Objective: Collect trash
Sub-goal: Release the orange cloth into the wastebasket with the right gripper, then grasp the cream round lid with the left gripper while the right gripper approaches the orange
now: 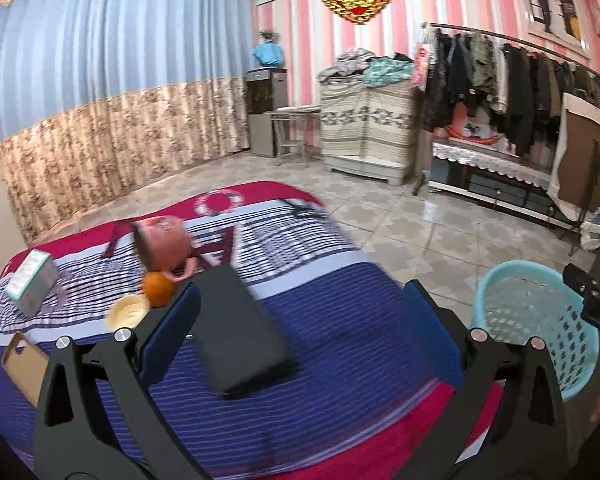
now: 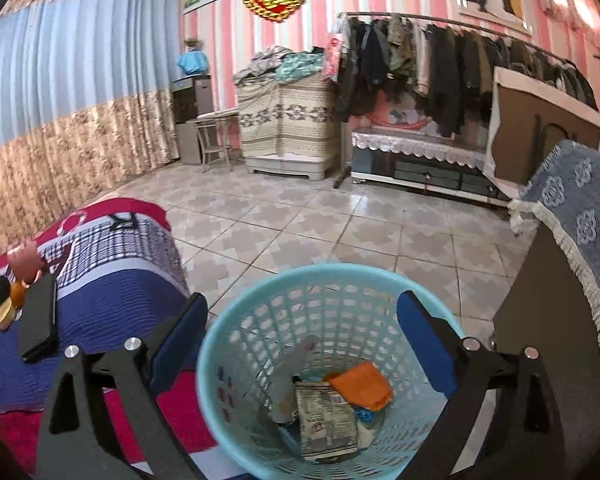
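Right hand-held gripper [image 2: 302, 344] hovering wide open and empty over basket [image 2: 220, 344], several wrappers [image 2: 326, 420] lying inside. Left hand-held gripper [image 1: 300, 332] gaping, empty, over bed [image 1: 340, 320]; peel [image 1: 127, 311], box [image 1: 30, 282], card [image 1: 26, 366] awaiting collection (roughly halfway).

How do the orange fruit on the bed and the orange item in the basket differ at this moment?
The orange fruit is round and sits on the striped bedspread, beside a pale yellow dish. The orange item looks flat and crumpled and lies at the bottom of the light-blue basket, next to a printed packet. So one is outside the basket and the other inside it. They share their colour.
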`<state>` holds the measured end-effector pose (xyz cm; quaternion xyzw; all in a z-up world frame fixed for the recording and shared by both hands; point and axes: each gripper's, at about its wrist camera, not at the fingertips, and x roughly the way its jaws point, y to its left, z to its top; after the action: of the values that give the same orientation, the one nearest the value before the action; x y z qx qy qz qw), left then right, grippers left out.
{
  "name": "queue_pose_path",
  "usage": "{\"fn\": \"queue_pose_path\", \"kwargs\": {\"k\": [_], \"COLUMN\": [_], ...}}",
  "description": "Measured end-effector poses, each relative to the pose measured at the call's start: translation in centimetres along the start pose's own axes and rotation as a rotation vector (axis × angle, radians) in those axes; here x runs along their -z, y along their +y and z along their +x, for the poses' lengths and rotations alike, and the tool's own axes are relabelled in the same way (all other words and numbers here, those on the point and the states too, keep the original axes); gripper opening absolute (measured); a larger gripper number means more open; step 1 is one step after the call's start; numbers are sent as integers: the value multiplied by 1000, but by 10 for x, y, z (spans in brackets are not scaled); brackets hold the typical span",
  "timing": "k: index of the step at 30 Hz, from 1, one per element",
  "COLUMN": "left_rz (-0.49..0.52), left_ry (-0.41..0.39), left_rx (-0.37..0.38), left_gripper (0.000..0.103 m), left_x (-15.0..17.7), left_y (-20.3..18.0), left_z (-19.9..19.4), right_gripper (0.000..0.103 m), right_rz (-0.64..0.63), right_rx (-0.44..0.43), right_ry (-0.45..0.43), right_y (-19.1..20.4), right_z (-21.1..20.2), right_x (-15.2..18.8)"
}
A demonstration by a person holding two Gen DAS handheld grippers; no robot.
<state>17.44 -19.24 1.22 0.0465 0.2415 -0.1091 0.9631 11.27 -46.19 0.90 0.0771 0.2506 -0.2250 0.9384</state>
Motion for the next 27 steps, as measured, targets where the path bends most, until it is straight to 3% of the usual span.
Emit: {"fn": "queue_pose_path", "kwargs": {"k": [6,13,19,22,27], "left_rz": [-65,-128,-114,-133,-133], "left_ry": [41,95,145,166,273], "left_rx": [-55,-169,-235,-228,-175], "left_gripper": [97,97,97,97,97], "left_x": [7,25,34,36,39], "left_y": [64,144,179,191,192], "left_z": [-3,2,22,37,75], "right_gripper": [94,94,94,94,94], "right_rz": [-44,-73,-146,-179,-208], "right_rx": [-57,-175,-244,-262,-285], "right_ry": [2,-10,7,14,31], "right_y": [35,89,136,153,173], "right_z": [-4,-11,-6,-3,4], "right_x": [2,5,12,15,19]}}
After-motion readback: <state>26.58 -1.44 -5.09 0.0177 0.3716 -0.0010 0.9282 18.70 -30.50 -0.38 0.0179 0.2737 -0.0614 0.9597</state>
